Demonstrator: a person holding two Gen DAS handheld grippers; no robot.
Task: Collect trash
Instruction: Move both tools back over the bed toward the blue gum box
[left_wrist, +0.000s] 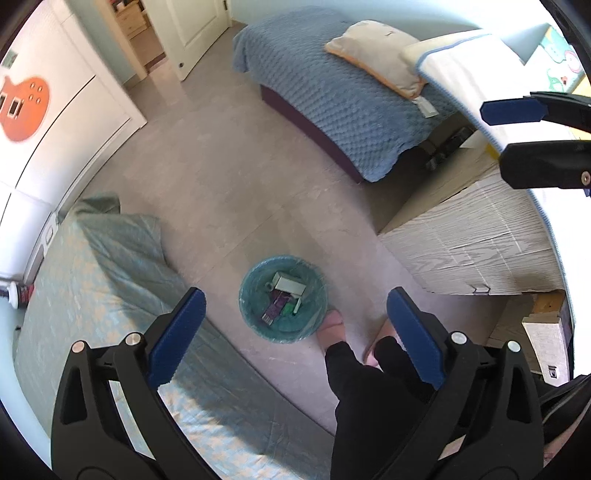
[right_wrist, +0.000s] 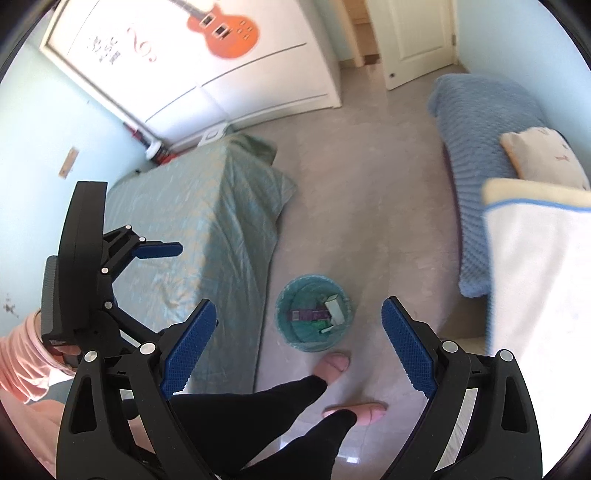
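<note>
With both the left gripper (left_wrist: 295, 332) and right gripper (right_wrist: 299, 343) gaping empty above the teal bin (left_wrist: 282, 299) of trash on the floor beside the green-covered bed's edge, the person's near foot (left_wrist: 332, 328) risked tipping it.

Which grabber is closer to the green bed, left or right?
Left. The left gripper hangs over the green bed; the right gripper hangs over the floor beside it, above the bin.
</note>
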